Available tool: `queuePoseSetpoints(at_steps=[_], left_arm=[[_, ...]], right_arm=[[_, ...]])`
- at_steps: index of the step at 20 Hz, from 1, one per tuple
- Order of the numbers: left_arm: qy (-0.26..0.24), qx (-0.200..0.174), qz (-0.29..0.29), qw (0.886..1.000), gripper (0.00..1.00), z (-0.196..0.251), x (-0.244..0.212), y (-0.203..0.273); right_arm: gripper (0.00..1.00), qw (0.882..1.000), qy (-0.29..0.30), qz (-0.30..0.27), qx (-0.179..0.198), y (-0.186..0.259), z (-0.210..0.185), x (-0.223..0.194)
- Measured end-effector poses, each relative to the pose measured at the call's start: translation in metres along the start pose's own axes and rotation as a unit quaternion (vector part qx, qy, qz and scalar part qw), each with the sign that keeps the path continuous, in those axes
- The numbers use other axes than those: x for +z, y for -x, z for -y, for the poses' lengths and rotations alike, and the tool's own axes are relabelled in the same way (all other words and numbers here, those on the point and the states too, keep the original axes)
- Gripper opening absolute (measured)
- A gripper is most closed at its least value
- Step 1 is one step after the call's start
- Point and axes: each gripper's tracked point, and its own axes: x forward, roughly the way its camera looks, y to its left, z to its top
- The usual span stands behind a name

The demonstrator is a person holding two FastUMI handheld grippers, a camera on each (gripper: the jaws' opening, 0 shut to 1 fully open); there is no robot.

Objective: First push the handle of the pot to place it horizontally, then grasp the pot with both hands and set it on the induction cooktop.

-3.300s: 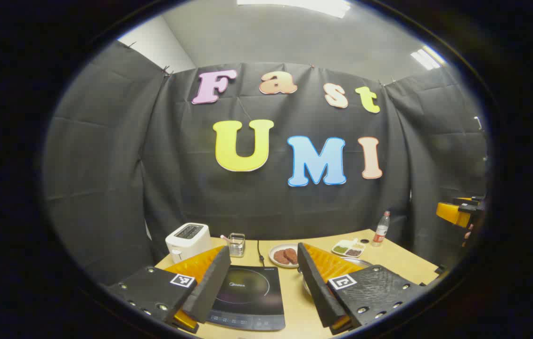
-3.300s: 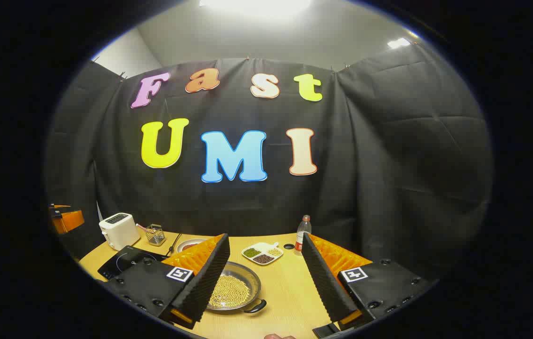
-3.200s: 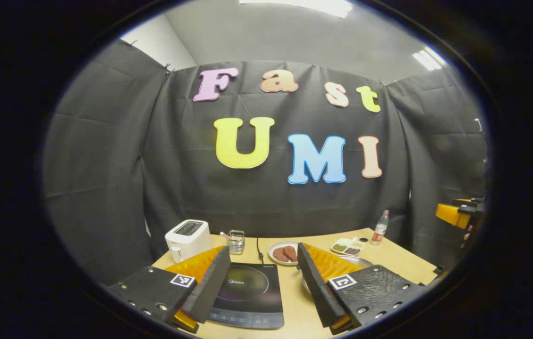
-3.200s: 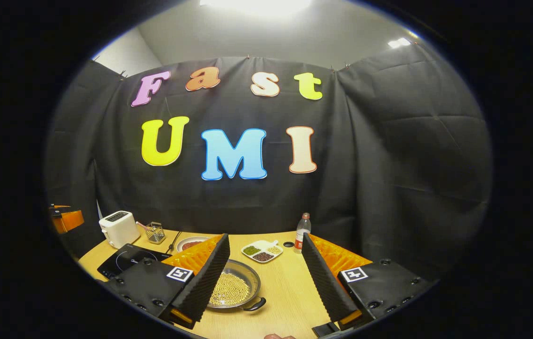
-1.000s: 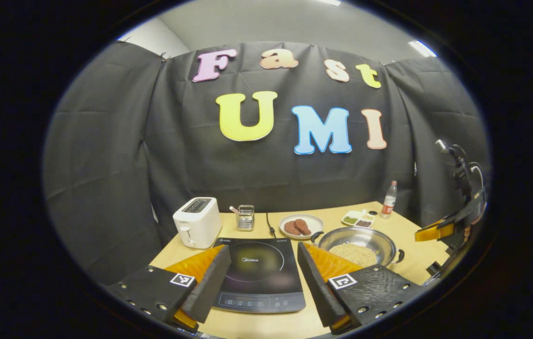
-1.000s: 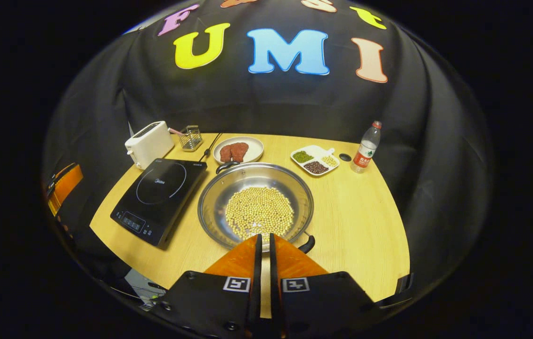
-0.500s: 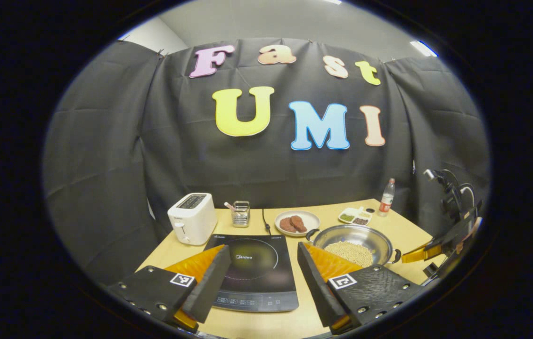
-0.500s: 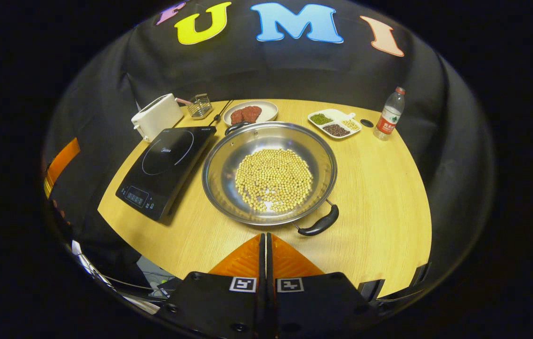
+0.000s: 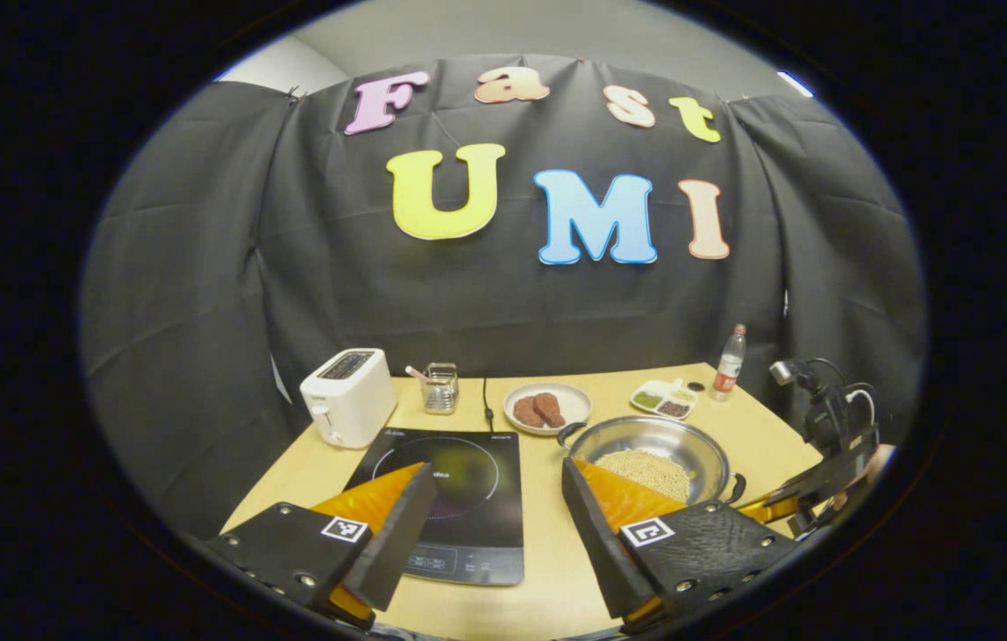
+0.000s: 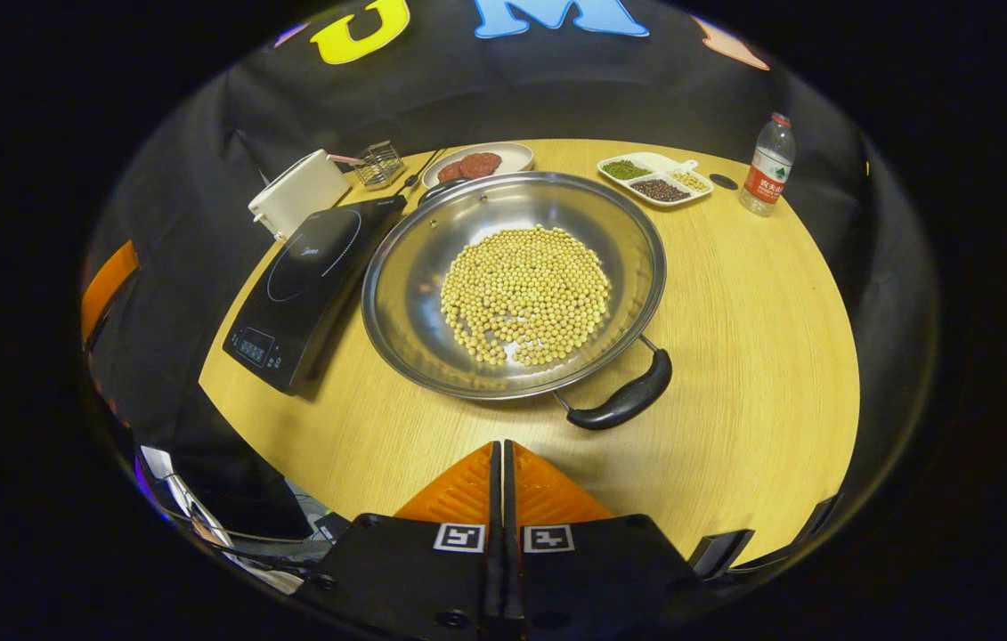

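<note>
A wide steel pot [image 10: 414, 294] holding soybeans sits on the wooden table, right beside the black induction cooktop [image 10: 307, 276]. Its near black handle [image 10: 623, 402] points toward the front right; the far handle [image 10: 439, 189] points to the back left. My right gripper [image 10: 500, 445] is shut with nothing in it, hovering just in front of the pot and left of the near handle. In the left gripper view my left gripper [image 9: 490, 503] stands open above the cooktop [image 9: 458, 472], with the pot [image 9: 637, 436] to its right and the right gripper [image 9: 770, 509] beyond it.
Along the back of the table [image 10: 734, 356] stand a white toaster [image 10: 298, 203], a wire holder [image 10: 377, 165], a plate of meat [image 10: 512, 153], a divided dish of beans [image 10: 656, 181] and a water bottle [image 10: 761, 178]. The table's front edge is close under my right gripper.
My right gripper has shut, tipped downward and come closer to the pot's near side. The left gripper has drifted left, staying open. The pot has not moved.
</note>
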Motion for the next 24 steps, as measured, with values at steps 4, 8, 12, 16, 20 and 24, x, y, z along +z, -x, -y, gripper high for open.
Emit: queuePoseSetpoints(at_steps=[4,8,12,16,20,24], left_arm=[[0.005,0.014,-0.007,1.0,0.87,0.009,-0.003,0.003],[0.012,0.032,-0.014,0.999,0.87,0.012,-0.005,0.001],[0.028,0.042,-0.023,0.998,0.87,0.02,-0.01,-0.001],[0.043,0.052,-0.027,0.997,0.87,0.021,-0.01,-0.006],[0.042,0.053,-0.026,0.997,0.87,0.031,-0.006,-0.011],[0.039,0.055,-0.029,0.997,0.87,0.043,-0.007,-0.015]], right_arm=[[0.02,1.0,0.001,-0.014,0.003,-0.01,0.01,0.003],[0.01,0.999,-0.01,-0.027,0.015,-0.018,0.012,0.007],[0.01,0.999,-0.013,-0.038,0.019,-0.023,0.017,0.01],[0.02,0.999,-0.009,-0.037,0.024,-0.023,0.022,0.014],[0.02,0.999,0.005,-0.035,0.016,-0.021,0.036,0.018],[0.02,0.999,0.01,-0.033,0.011,-0.018,0.053,0.025]])
